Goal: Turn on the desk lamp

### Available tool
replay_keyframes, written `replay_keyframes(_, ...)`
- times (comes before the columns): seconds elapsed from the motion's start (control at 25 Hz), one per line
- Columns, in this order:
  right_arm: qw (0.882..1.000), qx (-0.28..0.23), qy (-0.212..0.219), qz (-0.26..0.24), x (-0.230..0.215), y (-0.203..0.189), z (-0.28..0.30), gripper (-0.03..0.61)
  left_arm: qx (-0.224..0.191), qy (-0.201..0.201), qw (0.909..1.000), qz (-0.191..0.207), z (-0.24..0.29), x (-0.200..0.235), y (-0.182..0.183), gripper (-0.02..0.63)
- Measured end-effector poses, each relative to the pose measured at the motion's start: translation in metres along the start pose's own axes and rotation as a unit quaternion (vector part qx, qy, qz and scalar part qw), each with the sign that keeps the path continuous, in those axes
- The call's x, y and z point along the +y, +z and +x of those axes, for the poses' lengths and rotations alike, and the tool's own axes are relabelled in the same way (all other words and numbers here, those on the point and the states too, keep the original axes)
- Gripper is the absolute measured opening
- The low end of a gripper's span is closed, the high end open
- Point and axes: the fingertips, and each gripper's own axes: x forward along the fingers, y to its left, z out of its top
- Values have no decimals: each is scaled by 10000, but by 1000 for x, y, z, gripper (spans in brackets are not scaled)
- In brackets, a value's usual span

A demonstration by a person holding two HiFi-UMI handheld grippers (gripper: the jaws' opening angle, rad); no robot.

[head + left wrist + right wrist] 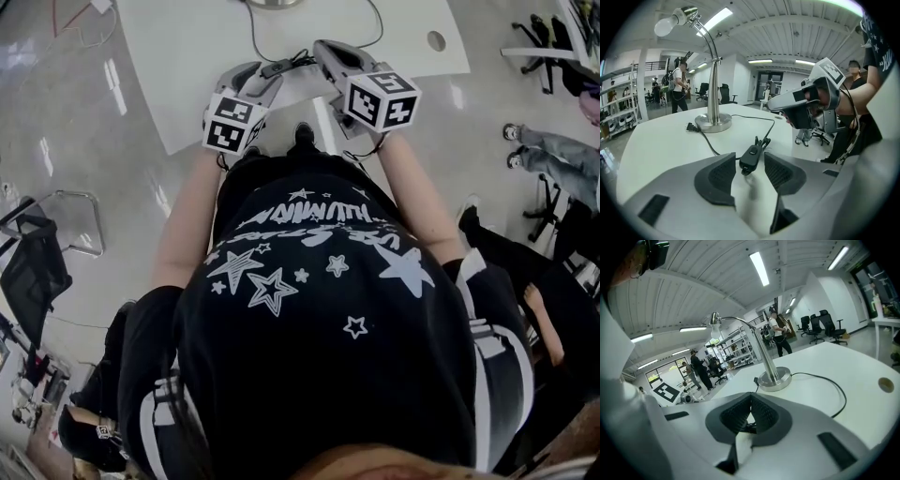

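Observation:
The desk lamp has a round metal base [713, 123], a curved neck and a bare bulb [664, 26], and stands on the white table [187, 56]. Its black cord runs to an inline switch [751, 157] near the table's front edge. The switch lies between the pads of my left gripper [749, 171], which stands open without touching it. The cord's plug [691, 126] lies loose beside the base. My right gripper [750, 397] is shut with its tips together, just right of the switch [277, 67]. A dark bit of cord shows behind its tips.
The table has a round cable hole [436, 40] at its right. A black chair [47, 244] stands on the floor to the left. A seated person's legs [553, 155] and more chairs are to the right. People stand far off in the room.

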Motion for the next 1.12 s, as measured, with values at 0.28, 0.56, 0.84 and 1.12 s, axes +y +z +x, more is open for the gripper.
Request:
replay_keyframes(0.28,9984,332,365,-274,12,-12,20,5,30,87,9999,-105,4,11,-7,184)
replay_keyframes(0.56,9952,628,645,-396,17,-21,26,5,28,-14,10000,-84,5,11,-5,183)
replay_keyframes(0.84,9906,856,884,-600,30,-29,38,5,7,20,10000,-37,1,13,-3,184)
replay_keyframes(1.12,9885,991,917,-674,46,-41,52,5,5,-235,9997,5,-7,15,-11,149)
